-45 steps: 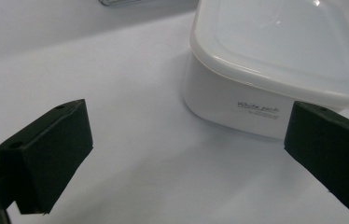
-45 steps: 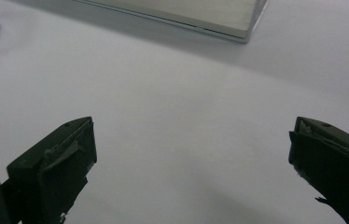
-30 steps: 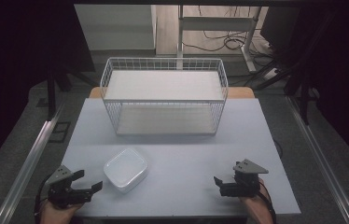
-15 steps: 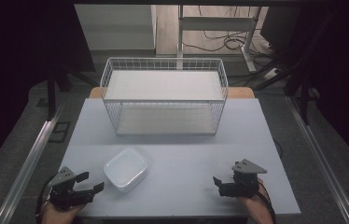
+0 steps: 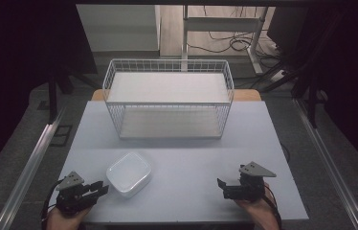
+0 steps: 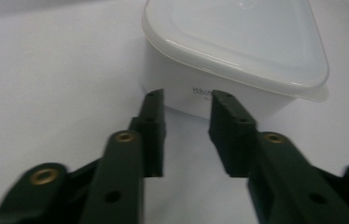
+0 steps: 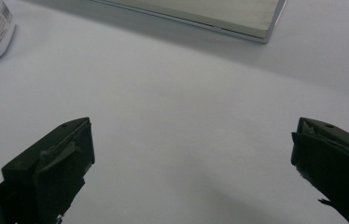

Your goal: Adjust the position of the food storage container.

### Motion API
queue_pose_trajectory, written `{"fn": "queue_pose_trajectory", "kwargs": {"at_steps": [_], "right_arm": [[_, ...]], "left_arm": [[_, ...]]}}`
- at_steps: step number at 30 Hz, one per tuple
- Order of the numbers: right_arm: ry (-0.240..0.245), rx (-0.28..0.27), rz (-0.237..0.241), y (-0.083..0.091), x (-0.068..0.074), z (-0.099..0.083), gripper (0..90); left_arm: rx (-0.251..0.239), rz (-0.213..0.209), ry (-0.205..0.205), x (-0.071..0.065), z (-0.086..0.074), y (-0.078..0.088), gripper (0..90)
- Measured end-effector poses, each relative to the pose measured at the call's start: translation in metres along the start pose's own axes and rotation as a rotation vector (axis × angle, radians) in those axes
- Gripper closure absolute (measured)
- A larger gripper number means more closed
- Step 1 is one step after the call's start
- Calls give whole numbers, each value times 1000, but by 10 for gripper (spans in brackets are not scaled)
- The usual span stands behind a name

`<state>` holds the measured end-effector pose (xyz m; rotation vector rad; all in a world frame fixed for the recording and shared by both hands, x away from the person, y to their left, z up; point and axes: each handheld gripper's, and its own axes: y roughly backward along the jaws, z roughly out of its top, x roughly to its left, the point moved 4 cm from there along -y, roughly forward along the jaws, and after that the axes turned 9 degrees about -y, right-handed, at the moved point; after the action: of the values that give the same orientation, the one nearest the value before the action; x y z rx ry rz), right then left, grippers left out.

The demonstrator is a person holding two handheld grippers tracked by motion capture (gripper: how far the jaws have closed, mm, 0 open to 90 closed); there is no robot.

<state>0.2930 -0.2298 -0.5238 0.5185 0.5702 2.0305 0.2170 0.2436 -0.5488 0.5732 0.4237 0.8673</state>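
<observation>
left gripper point(image 5: 101, 188) slid a bit closer to white lidded box point(image 5: 128, 173), jaws partly spread, tips just short of its wall. box unmoved, at 7 o'clock from wire basket point(image 5: 167, 98). right gripper point(image 5: 221, 186) unmoved at 5 o'clock, spread wide, holding nothing.

On the pale table point(image 5: 182, 153), the wire basket point(image 5: 167, 103) blocks the middle of the far side at 12 o'clock, with bare strips of tabletop beside it at 10 and 2 o'clock. The lidded white container point(image 5: 129, 173) sits at 7 o'clock, just beside the left gripper point(image 5: 99, 189), whose jaws stand a little apart right before the container's wall, so the way toward 1 o'clock from that gripper is barred. From the right gripper point(image 5: 221, 187) at 5 o'clock, jaws spread wide, bare tabletop runs toward 9 o'clock up to the container and toward 12 o'clock up to the basket
</observation>
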Motion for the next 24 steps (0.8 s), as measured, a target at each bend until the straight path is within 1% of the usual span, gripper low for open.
{"fn": "queue_pose_trajectory", "kwargs": {"at_steps": [1, 2, 3, 5, 6, 7, 9, 12, 15, 18, 19, 20, 24], "right_arm": [[-1, 9, 4, -1, 1, 0, 0], [-1, 9, 4, -1, 1, 0, 0], [4, 19, 10, -3, 3, 0, 0], [7, 35, 12, -5, 4, -1, 0], [7, 35, 12, -5, 4, -1, 0], [10, 41, 11, -6, 5, -1, 0], [14, 48, 12, -7, 6, -1, 0], [14, 60, 19, -8, 5, -1, 0], [16, 71, 25, -9, 5, -1, 0], [20, 82, 28, -11, 5, -1, 0], [29, 88, 30, -11, 6, 0, 11], [29, 88, 30, -11, 6, 0, 11], [44, 95, 26, -14, 6, 2, 61]], "left_arm": [[7, 11, -5, 0, 1, -1, 799], [13, 22, -10, 0, 2, -3, 799], [23, 27, -17, 0, 3, -5, 865], [28, 17, -23, -1, 6, -9, 898], [38, 16, -27, -1, 8, -12, 898], [52, 27, -34, -1, 9, -15, 899], [63, 30, -30, 0, 10, -19, 900], [56, 37, -4, 5, 15, -24, 900], [53, 39, 3, 9, 18, -28, 900], [51, 36, 21, 13, 21, -33, 900], [51, 35, 23, 15, 22, -34, 900], [51, 36, 20, 16, 22, -35, 900], [54, 34, 29, 21, 26, -41, 900]]}}
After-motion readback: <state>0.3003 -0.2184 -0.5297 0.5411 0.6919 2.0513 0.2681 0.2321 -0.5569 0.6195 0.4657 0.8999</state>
